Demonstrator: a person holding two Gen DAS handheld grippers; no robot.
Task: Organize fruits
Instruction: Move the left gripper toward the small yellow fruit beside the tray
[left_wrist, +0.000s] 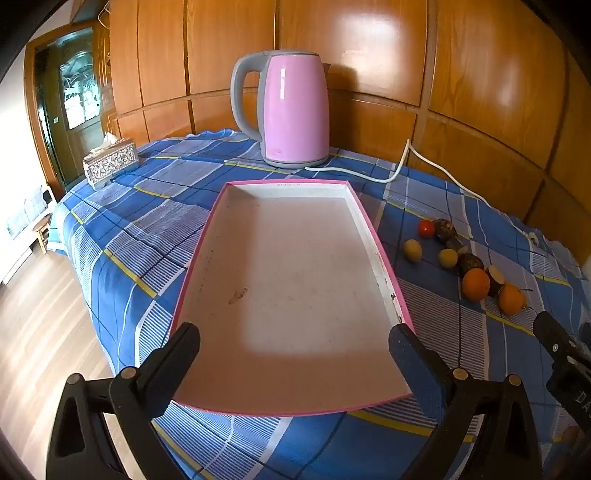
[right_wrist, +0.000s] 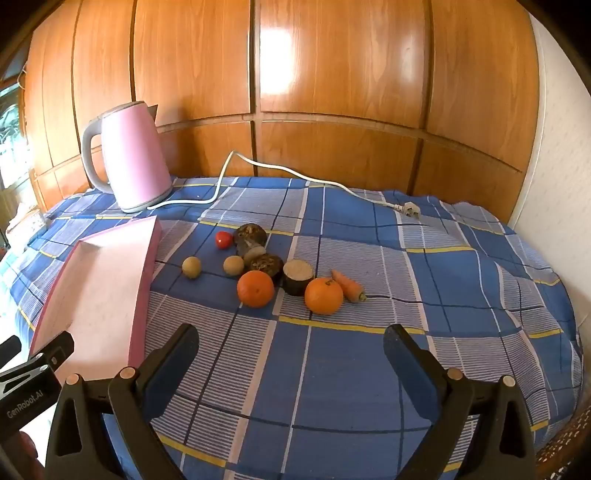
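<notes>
Right now both pairs of jaws stand wide and empty: the left gripper (left_wrist: 295, 343) hovers over the near end of the bare pink tray (left_wrist: 369, 218), the right gripper (right_wrist: 291, 347) over checked cloth (right_wrist: 369, 369) short of the fruit. The nearer orange (right_wrist: 255, 288) lies closest, touching a dark cut root (right_wrist: 297, 276). Best to come down on it from above, pads clear of that neighbour, then carry it left into the tray.

Two oranges (right_wrist: 255, 288) among scattered produce; pink tray (right_wrist: 149, 258) beside them.
</notes>
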